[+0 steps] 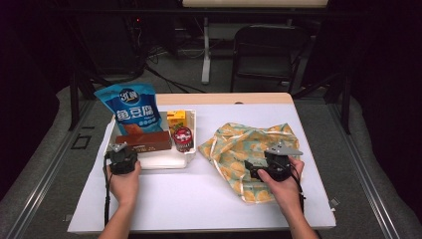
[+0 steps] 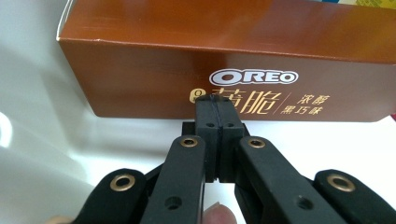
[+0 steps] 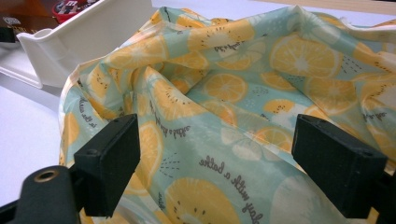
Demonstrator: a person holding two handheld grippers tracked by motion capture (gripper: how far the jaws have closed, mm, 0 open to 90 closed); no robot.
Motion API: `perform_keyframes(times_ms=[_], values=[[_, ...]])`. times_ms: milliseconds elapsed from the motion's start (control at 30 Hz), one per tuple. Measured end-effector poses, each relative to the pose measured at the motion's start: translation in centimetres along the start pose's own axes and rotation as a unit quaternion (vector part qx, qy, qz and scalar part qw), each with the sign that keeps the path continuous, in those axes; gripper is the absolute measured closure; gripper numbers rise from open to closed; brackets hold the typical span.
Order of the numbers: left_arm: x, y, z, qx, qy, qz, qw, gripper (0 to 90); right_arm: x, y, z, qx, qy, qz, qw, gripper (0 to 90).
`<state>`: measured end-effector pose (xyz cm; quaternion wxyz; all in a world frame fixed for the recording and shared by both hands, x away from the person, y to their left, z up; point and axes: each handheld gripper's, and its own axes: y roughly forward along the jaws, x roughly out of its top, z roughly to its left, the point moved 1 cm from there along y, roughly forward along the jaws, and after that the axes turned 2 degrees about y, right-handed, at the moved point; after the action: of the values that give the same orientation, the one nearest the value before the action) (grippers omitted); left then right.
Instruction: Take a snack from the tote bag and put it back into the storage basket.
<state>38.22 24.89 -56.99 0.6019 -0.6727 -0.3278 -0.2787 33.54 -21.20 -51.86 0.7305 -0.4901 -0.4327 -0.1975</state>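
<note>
Oreo box [image 2: 224,70] is sitting at the near edge of the white tray [image 1: 171,160], long side facing me, with the blue snack bag [image 1: 130,110] leaning up behind it and the yellow carton [image 1: 176,119] and red-lidded can [image 1: 183,137] just to its right. My left gripper [image 2: 215,105] has its jaws pinched fully together on nothing, tips right up against the box face or a hair off, can't tell which. That's the worry: if I push forward like this I'll just shove the box back into the bag and maybe tip the can. I'd need to back off and open up first, and the box looks wide for a front-on bite, so a slippery corner grab could drop it on the tray lip.

Right gripper [image 3: 217,163] has its jaws spread wide over the fruit-print cloth bag [image 1: 249,149], holding nothing. The fabric is all floppy folds, so I could easily pinch both layers and shut the mouth instead of opening it.

Room-wise: plenty of bare surface [image 1: 199,199] in front between the tray and the bag. The tray's right wall sits near the cloth, so carrying the box across means lifting over that wall, not sliding
</note>
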Motion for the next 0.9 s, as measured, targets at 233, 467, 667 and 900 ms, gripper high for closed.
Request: perform_keyframes(times_ms=[233,467,667,900], values=[[-0.2,-0.4,-0.1,-0.01,0.01,-0.01,0.9998,90.0,0.0,0.0,-0.1,0.001,-0.001,-0.002,1.0,14.9],[-0.3,-2.2,-0.5,-0.04,0.039,-0.019,0.9983,90.0,0.0,-0.2,-0.4,-0.001,0.001,-0.008,1.0,14.8],[0.2,-3.9,-0.2,-0.098,0.035,-0.042,0.9936,83.1,-0.1,-0.7,-0.4,-0.003,0.003,-0.014,0.9999,14.8],[0.8,-6.3,0.0,-0.214,0.081,-0.065,0.9713,41.1,-0.3,-1.3,-1.0,-0.006,0.007,-0.02,0.9998,14.7]])
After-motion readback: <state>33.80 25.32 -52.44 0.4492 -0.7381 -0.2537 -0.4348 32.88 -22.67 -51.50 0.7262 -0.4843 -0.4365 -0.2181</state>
